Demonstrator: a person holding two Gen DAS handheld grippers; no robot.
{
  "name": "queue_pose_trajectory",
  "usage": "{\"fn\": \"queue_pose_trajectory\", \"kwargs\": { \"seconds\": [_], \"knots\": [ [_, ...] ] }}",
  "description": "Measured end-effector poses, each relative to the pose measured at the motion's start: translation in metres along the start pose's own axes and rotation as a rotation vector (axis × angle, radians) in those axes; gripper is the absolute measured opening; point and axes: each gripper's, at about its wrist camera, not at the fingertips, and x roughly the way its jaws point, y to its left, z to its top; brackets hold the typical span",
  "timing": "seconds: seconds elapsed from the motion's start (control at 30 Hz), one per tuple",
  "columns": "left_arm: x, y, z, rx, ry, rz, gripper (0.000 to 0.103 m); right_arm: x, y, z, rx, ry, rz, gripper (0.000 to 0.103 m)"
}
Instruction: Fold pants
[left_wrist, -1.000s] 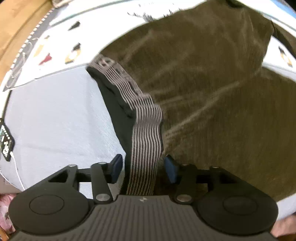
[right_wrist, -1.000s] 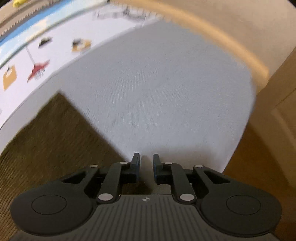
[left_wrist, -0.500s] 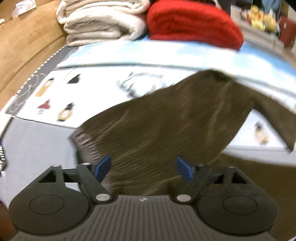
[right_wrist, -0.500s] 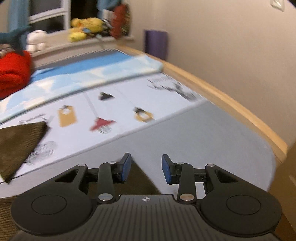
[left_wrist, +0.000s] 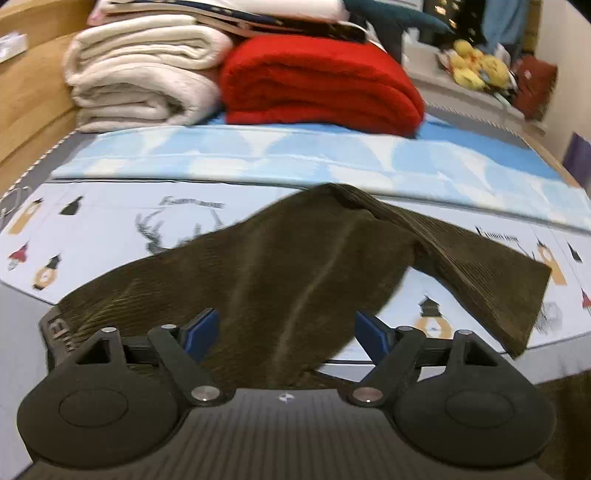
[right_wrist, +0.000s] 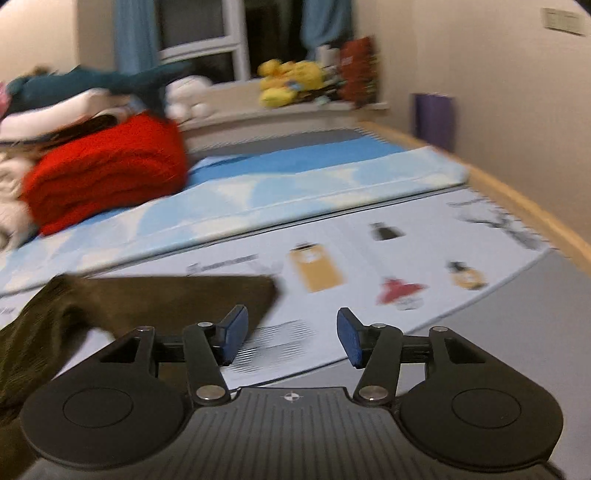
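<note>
The brown pants (left_wrist: 295, 266) are being seen spread across the printed sheet (left_wrist: 110, 221) on the bed. The left claw (left_wrist: 286, 330) is being held wide open above them, gripping nothing. The right claw (right_wrist: 291, 338) is likewise being held open and empty beside one pant leg (right_wrist: 166, 299).

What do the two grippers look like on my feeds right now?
Both look alike. The left gripper and right gripper have blue pads on black linkage arms with silver pivot screws, two round black discs, and a ribbed dark-grey body with a small cross-circle mark. No cables or sleeves show.
</note>
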Motion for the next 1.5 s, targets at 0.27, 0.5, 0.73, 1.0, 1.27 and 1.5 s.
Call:
{"fn": "queue_pose_trajectory", "kwargs": {
  "seconds": [0.27,0.5,0.73,1.0,1.27,1.5],
  "knots": [
    [0.023,-0.019,0.002,0.057,0.011,-0.044,0.011,0.035,0.098,-0.012,-0.240,0.054,0.087,0.018],
    [0.063,-0.013,0.012,-0.003,0.074,-0.091,0.007,0.074,0.135,-0.019,-0.316,0.120,0.167,0.038],
    [0.106,-0.050,0.016,0.072,0.097,-0.240,0.023,0.124,0.149,-0.058,-0.545,0.280,0.159,0.062],
    [0.158,-0.100,0.010,0.133,0.072,-0.214,0.071,0.133,0.140,-0.068,-0.596,0.275,0.212,0.013],
    [0.177,-0.117,0.012,0.289,-0.001,-0.054,0.013,0.088,0.099,0.005,-0.372,0.042,0.206,0.007],
    [0.142,-0.114,0.014,0.410,-0.072,-0.289,0.012,0.040,0.047,0.087,-0.231,-0.136,0.107,0.007]
  ]
}}
